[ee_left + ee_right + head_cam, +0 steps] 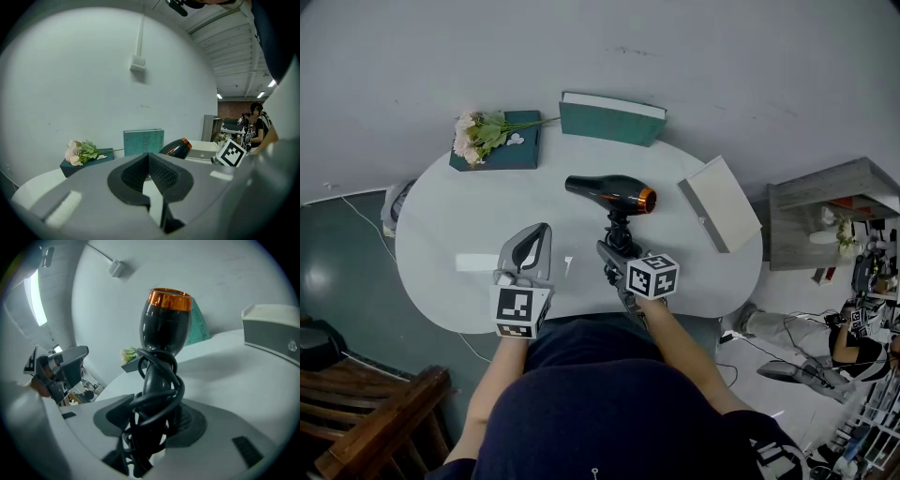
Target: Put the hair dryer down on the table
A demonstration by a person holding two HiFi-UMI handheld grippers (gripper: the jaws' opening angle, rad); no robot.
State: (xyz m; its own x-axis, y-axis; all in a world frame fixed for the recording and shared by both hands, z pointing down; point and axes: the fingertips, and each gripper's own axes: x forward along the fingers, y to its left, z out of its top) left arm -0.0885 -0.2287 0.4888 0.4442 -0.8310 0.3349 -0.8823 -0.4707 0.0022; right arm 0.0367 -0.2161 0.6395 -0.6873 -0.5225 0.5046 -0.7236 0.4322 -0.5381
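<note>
Two grippers hovered over a rounded, glossy white desk (pixel 441 234). The right gripper (pixel 615 247) had its fingers (pixel 190 420) clamped on the handle of the hair dryer (pixel 614 193). Their dark ribbed pads pressed against the black cord (pixel 161 380), which was looped in tight coils around that handle. The hair dryer had a smooth, shiny black body shaped like a tapering barrel, with a bright copper-coloured ring at its wider end. It sat just beyond the right fingers, barrel crosswise to them, over the middle of the desk. Whether it touched the surface could not be told.

The left gripper (pixel 541 230) was to the left of the right fingers and apart from them. Its fingers (pixel 164 174) met at the tips with nothing between them, and their pads showed a fine cross-hatched texture set in matte grey plastic.

Well beyond the left fingers, at the far edge, lay a flat dark-teal box (pixel 520 155) bearing a bunch of pale pink flowers (pixel 478 136) with green leaves. Beyond the hair dryer was a teal hardback book (pixel 609 120) with a cloth-like cover. To the right of the right fingers, near the desk's edge, lay a white rectangular case (pixel 720 202) with square corners.
</note>
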